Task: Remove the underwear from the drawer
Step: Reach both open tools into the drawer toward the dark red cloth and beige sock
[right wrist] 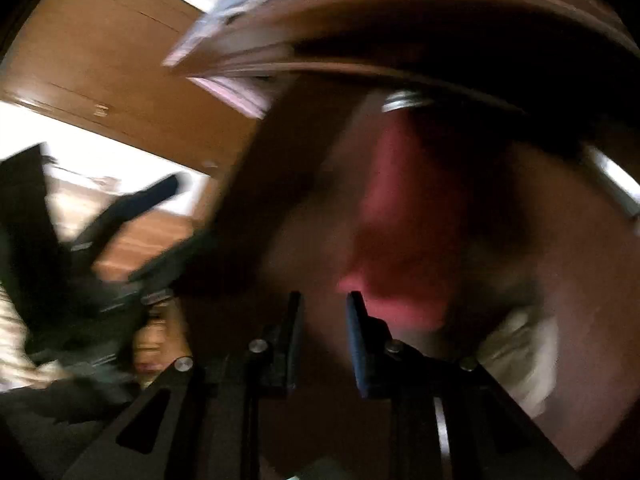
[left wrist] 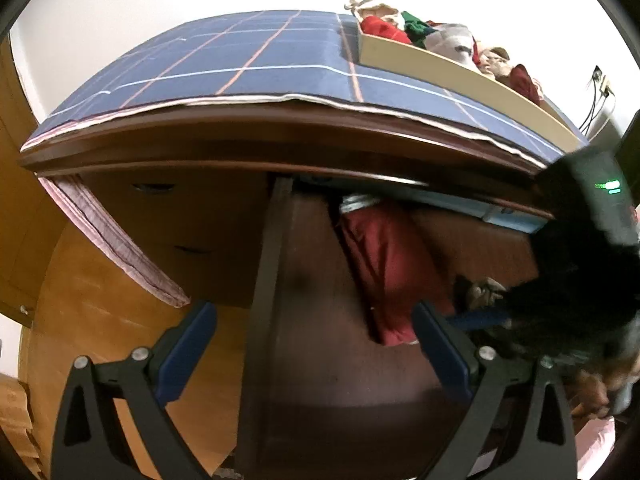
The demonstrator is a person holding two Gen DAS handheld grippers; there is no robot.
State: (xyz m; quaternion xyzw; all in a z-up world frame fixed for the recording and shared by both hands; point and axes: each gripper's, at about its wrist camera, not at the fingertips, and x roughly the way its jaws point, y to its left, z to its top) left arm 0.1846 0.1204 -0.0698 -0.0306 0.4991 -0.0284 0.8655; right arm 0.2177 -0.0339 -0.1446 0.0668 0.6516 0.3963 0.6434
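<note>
The dark wooden drawer [left wrist: 320,360] is pulled out below a cabinet top covered by a blue checked cloth [left wrist: 248,56]. A red pair of underwear [left wrist: 384,264] lies inside it, against the right part. My left gripper [left wrist: 314,316] is open and empty, its jaws straddling the drawer's left wall. My right gripper [right wrist: 324,300] shows in a blurred view, jaws a little apart with nothing between them, just left of and below the red underwear [right wrist: 404,240]. It also shows in the left wrist view [left wrist: 576,264] at the drawer's right side.
A cream tray [left wrist: 460,76] with red, green and white clothes stands on the cabinet top at the right. A pink striped cloth [left wrist: 116,248] hangs at the left. Two shut drawers [left wrist: 176,220] are to the left. A pale cloth [right wrist: 520,352] lies in the drawer's right.
</note>
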